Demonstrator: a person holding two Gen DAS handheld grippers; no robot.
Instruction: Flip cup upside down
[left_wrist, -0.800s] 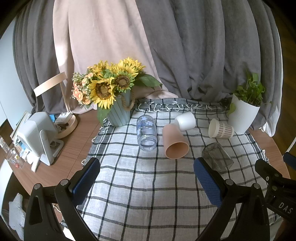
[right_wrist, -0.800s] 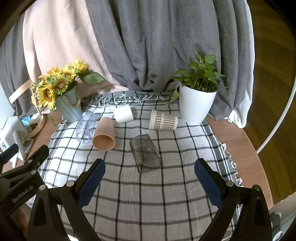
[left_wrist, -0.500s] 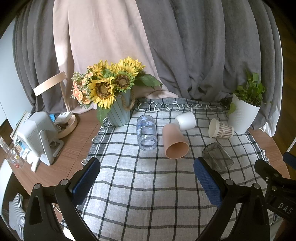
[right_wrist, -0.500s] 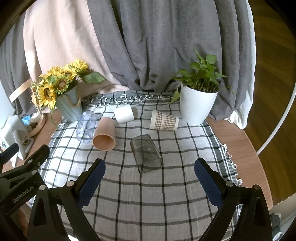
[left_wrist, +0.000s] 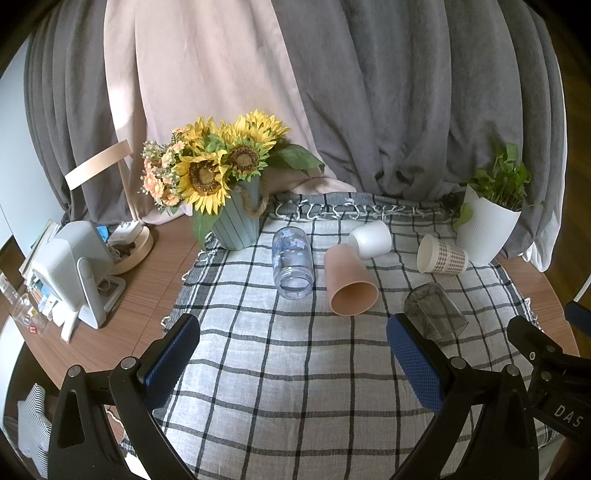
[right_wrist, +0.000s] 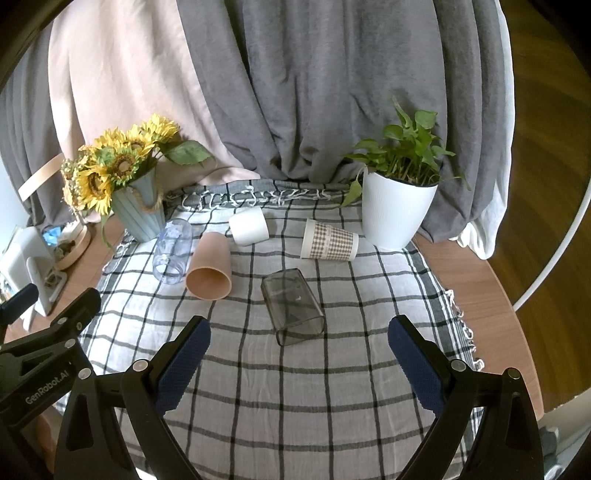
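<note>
While both grippers hover with jaws apart, no cup is gripped; the smoky cup (right_wrist: 293, 309), seemingly nearest, needs grasping and upending.

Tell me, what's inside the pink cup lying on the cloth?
Nothing visible: the pink cup lies on its side, mouth toward the cameras, and the part of its inside that shows is bare. The deepest part is shadowed.

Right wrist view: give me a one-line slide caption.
Open right tongs hover over checked cloth, smoky square cup lying on its side ahead, four more cups toppled behind.
</note>
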